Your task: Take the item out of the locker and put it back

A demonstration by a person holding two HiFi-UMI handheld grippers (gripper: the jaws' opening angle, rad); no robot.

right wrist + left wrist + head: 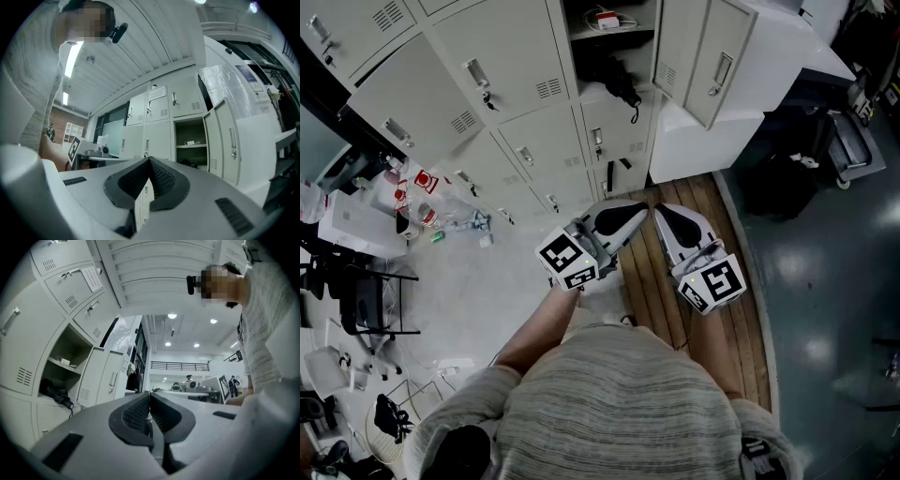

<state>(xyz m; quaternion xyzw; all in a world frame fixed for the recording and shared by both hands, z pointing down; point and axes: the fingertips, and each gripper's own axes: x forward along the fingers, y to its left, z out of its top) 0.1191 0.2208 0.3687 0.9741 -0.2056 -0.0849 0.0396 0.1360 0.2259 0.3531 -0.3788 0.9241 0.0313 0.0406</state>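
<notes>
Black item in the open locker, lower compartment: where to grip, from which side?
Grip the black item by its stubby handle end, which points toward the open front, its cord hanging over the ledge. Come in from the front: the shelf above likely rules out a top approach, and the crumpled body looks too soft for a firm hold.

Left tool (150, 394) jaws pressed together, nothing between; open locker (75, 341) at left, white item (64, 362) on shelf (52, 361), black item (55, 393) below, door (105, 380) swung open
</notes>
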